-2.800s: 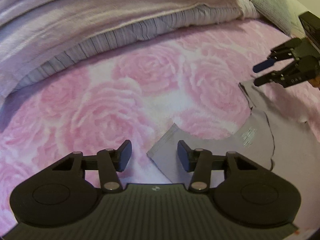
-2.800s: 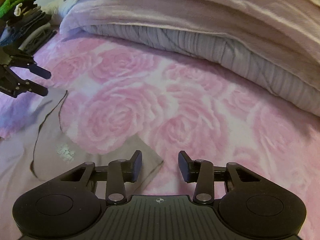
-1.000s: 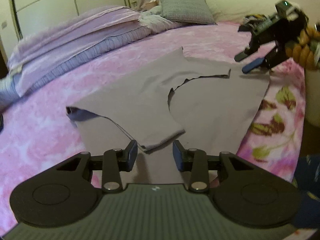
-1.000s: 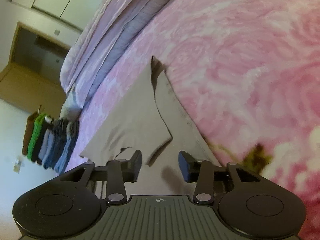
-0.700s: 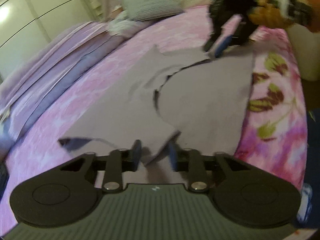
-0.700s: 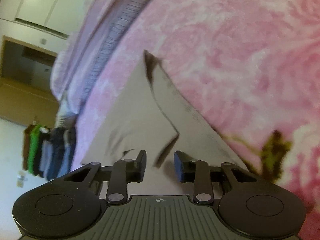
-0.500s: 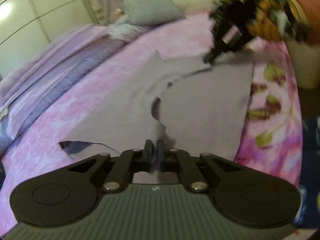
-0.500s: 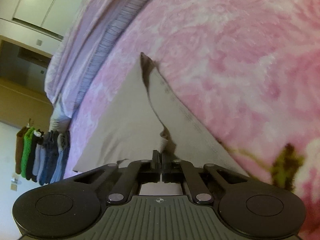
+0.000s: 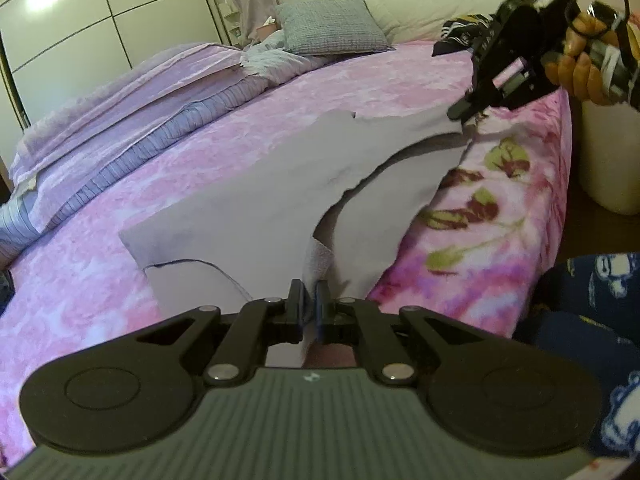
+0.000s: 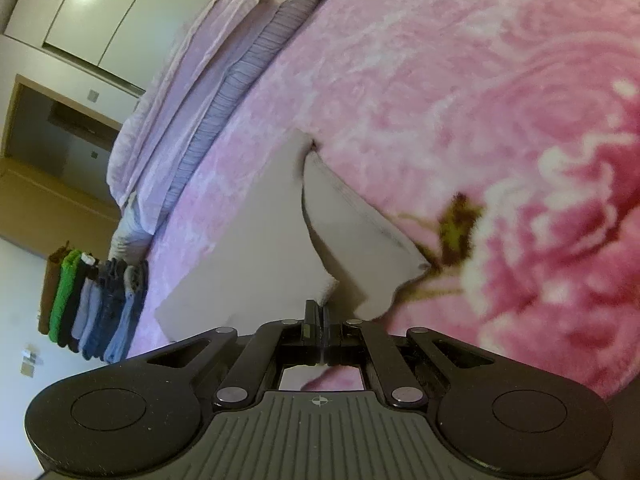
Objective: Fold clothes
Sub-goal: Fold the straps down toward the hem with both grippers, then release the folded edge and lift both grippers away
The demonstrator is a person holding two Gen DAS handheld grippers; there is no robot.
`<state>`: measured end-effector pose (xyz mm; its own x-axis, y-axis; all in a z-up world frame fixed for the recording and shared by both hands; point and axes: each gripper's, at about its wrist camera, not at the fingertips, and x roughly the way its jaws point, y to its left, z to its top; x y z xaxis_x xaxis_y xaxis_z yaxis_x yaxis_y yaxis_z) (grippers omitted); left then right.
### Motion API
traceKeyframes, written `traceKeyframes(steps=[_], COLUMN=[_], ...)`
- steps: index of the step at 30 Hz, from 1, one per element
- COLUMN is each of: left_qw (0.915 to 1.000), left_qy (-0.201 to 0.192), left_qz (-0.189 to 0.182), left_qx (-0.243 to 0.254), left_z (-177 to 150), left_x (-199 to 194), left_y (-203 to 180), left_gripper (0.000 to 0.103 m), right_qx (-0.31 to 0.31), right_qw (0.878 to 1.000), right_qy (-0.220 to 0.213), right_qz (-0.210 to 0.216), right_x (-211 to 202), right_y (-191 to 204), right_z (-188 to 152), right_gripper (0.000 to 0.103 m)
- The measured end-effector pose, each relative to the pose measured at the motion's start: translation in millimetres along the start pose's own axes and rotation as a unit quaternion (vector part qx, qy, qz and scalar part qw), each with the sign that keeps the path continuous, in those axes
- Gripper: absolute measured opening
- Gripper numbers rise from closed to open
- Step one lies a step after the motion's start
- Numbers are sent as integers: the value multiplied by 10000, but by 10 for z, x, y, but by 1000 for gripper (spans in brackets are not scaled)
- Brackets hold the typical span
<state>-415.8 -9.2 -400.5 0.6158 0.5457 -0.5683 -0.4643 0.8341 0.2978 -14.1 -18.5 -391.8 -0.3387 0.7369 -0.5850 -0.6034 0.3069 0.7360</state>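
We hold the grey garment [image 9: 256, 200] at two corners of its near hem; it lies spread on the pink floral bed [image 9: 360, 76], its near edge at the bed's side. The left gripper [image 9: 309, 304] has its fingers clenched on one folded-up hem corner, cloth pinched between the pads. The right gripper [image 10: 317, 320], held by a hand [image 9: 580, 68], also has its fingers clamped on the other corner, the fabric rising from them in a small peak. From the left wrist view the lifted flap curls off the lower layer between the two grips. Our judgement: the step in hand is carrying this edge across to make a fold. To do it well we keep both grips at equal height and move together, so the hem stays taut and straight and does not sag in the middle. We lift only enough to clear the layer below, else the whole garment may drag on the fleecy cover. Lay the edge down parallel to the far edge before letting go. Folded clothes stack [image 10: 100, 304] sits well apart, near the rolled lilac bedding [image 10: 208, 80].
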Motion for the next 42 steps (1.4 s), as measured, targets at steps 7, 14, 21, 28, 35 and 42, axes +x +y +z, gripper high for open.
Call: traceKeyframes(steps=[7, 14, 21, 28, 35, 42], left_qw=[9851, 9758, 9779, 9770, 9753, 9520], left_qy=[117, -64, 498, 443, 51, 912], left_qz=[-540, -284, 118, -24, 492, 780], left_qx=[-1627, -2167, -2027, -2087, -2155, -2815], left_z=[-43, 121, 178, 188, 708, 333], left_x=[-107, -104, 323, 123, 695, 1550], left_y=[246, 398, 282, 383, 1314, 1805], left_gripper=[21, 20, 20, 21, 21, 21], right_qx=[-343, -1012, -2983, -3795, -4603, -4920], right_qw=[9981, 9925, 9479, 9137, 8783, 8573], right_qy=[155, -108, -456, -39, -657, -431], right_qz=[-497, -684, -1022, -1451, -1111, -1453], right_x=[88, -38, 209, 180, 651, 1726], right_y=[59, 238, 596, 638, 1173, 1114], right_z=[-95, -165, -376, -601, -3, 465], right_gripper=[0, 1, 1, 1, 1, 1])
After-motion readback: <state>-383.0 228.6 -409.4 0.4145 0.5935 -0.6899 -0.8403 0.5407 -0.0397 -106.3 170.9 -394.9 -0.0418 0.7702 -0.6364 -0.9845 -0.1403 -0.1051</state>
